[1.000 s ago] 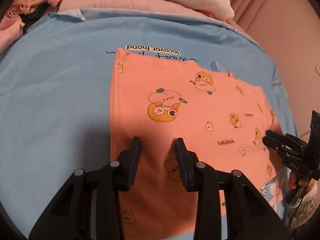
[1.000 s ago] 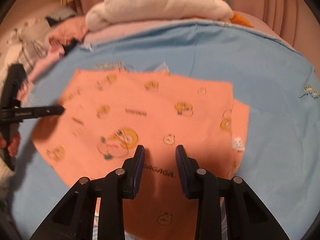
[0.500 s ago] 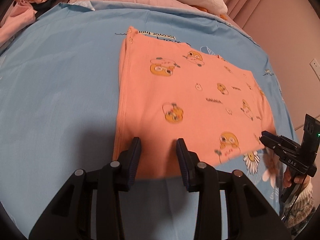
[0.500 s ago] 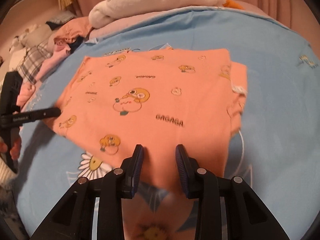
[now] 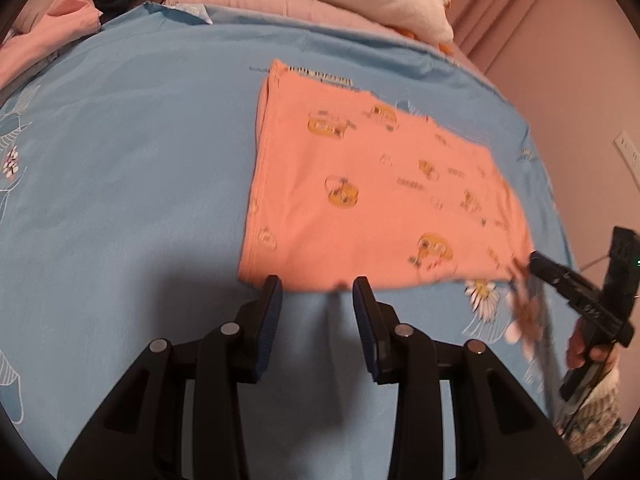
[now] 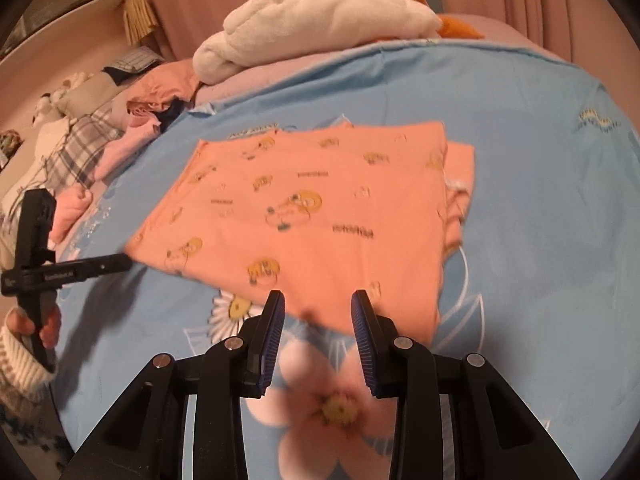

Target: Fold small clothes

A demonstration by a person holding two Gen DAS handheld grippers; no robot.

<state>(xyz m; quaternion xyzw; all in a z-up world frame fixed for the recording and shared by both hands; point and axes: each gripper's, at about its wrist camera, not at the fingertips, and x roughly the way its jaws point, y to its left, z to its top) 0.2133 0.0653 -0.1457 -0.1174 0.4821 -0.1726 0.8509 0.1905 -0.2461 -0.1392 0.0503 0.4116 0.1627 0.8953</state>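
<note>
An orange garment (image 5: 360,200) printed with yellow cartoon ducks lies folded flat on the blue bed sheet (image 5: 120,160). My left gripper (image 5: 316,284) hovers at the garment's near edge, jaws apart, with only sheet and the cloth's hem showing between them. In the right wrist view the same garment (image 6: 320,208) has a second layer sticking out along its right side. My right gripper (image 6: 318,298) stands open at that near edge, nothing pinched. Each gripper shows in the other's view: the right gripper (image 5: 536,262) by the garment's right corner, the left gripper (image 6: 120,266) by its left corner.
A white plush blanket (image 6: 320,12) is heaped at the far end of the bed. Crumpled clothes (image 6: 152,96) and plaid fabric (image 6: 80,140) are piled at the far left. Pink curtains hang behind. A wall socket (image 5: 626,148) is at the right. A sleeved hand (image 6: 28,332) holds the left gripper.
Both grippers have drawn back from over the garment to its near edge. The garment now lies further ahead and flatter, with more blue sheet showing beneath the fingers.
</note>
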